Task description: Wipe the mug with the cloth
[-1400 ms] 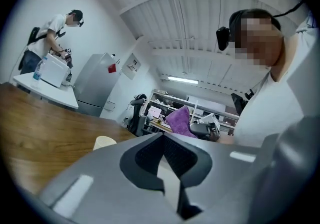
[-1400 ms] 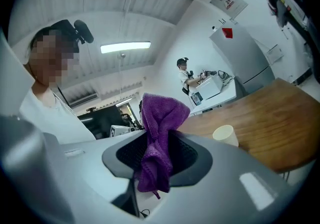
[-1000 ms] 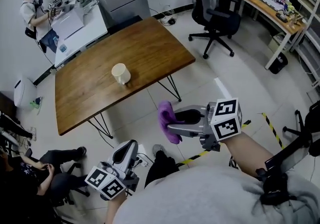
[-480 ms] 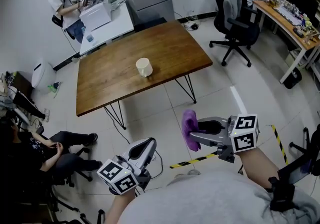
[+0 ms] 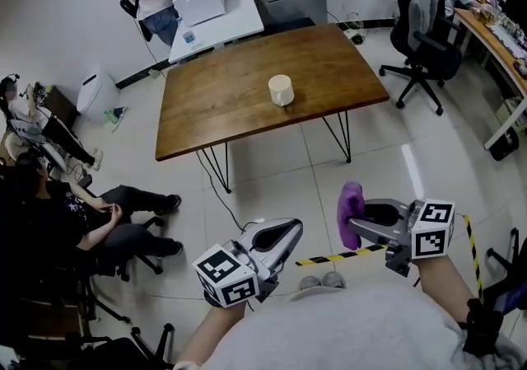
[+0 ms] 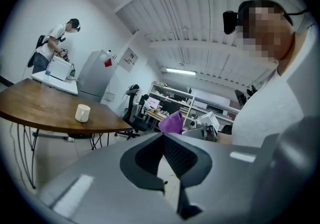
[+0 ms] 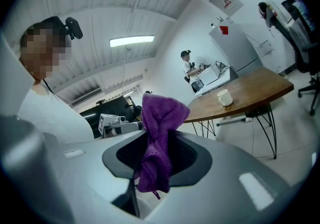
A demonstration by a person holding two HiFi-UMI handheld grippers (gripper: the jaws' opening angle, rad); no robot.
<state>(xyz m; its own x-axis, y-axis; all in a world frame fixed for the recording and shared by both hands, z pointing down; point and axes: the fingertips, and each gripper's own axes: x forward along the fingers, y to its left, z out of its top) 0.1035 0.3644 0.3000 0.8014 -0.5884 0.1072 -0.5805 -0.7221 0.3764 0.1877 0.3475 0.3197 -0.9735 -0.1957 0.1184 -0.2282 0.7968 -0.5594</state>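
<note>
**Checker:** Report finger state, left unit.

**Operator:** I read the left gripper (image 5: 290,230) with its fingers (image 6: 189,160) together and nothing between them.

**Checker:** Right unit.

**Operator:** I read the right gripper (image 5: 356,226) with its fingers (image 7: 184,154) clamped on the cloth (image 7: 159,138). The purple cloth stands bunched above the pads, and a shorter end hangs below them.

**Checker:** Locate the mug.

**Operator:** The mug (image 5: 281,90) stands upright on the surface (image 5: 214,117), near its middle.

**Checker:** Position of both units relative to the surface.

**Operator:** I see both units off the surface, over the floor (image 5: 272,187) on its near side and well apart from its edge. Both point roughly level toward it, and the mug shows beyond the fingers in each gripper view. The cloth is likewise off the surface and well apart from the mug. A strip of yellow-and-black tape (image 5: 329,258) lies on the floor below the units, on the same near side.
</note>
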